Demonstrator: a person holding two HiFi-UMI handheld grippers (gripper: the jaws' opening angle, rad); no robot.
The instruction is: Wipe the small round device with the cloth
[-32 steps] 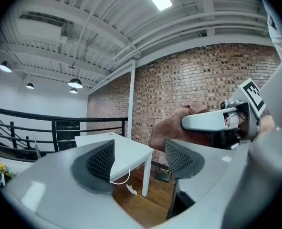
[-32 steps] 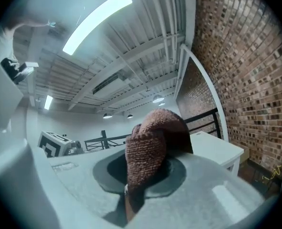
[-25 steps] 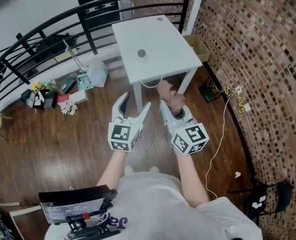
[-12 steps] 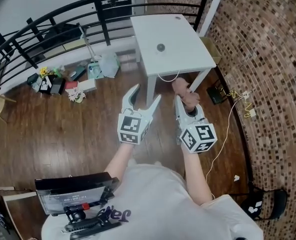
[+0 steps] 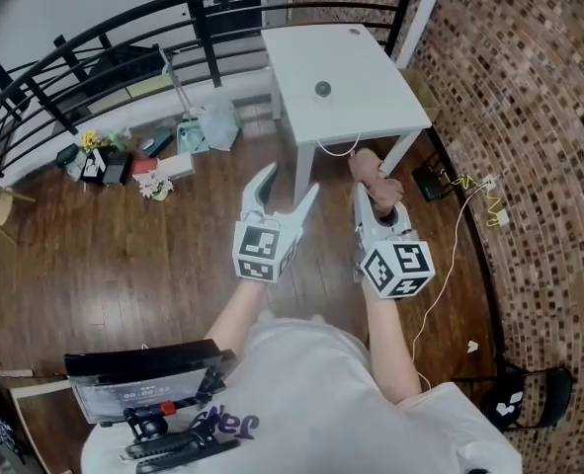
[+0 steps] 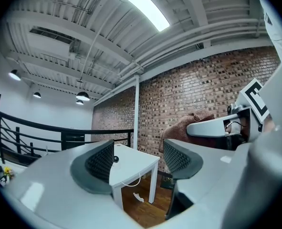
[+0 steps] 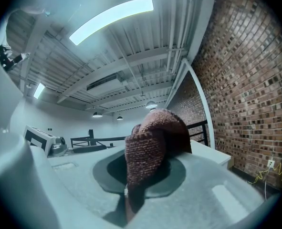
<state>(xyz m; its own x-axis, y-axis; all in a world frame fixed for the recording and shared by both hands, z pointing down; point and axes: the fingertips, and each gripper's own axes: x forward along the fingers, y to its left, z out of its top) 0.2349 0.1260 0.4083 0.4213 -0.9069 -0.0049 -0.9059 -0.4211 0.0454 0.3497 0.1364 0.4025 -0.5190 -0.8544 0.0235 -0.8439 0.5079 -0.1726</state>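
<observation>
Both forearms reach forward and level toward the white table (image 5: pixel 375 107), with the small round device (image 5: pixel 323 89) lying near the table's middle, well apart from either tool. The left gripper (image 5: pixel 292 181), short of the table's near edge, has just been closing; its jaws stand partly apart with nothing between them. The right gripper (image 5: pixel 374 197), at that same edge, is clamped on the bunched brown cloth (image 5: pixel 371 169).

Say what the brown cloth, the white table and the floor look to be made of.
Brown cloth: coarse knitted or woven fabric, matte; ribbed loops show.
White square table: probably painted or laminated board, smooth; even colour, no grain visible.
Brown plank floor: wood or wood-look boards, glossy; grain, seams and light reflections show.
</observation>
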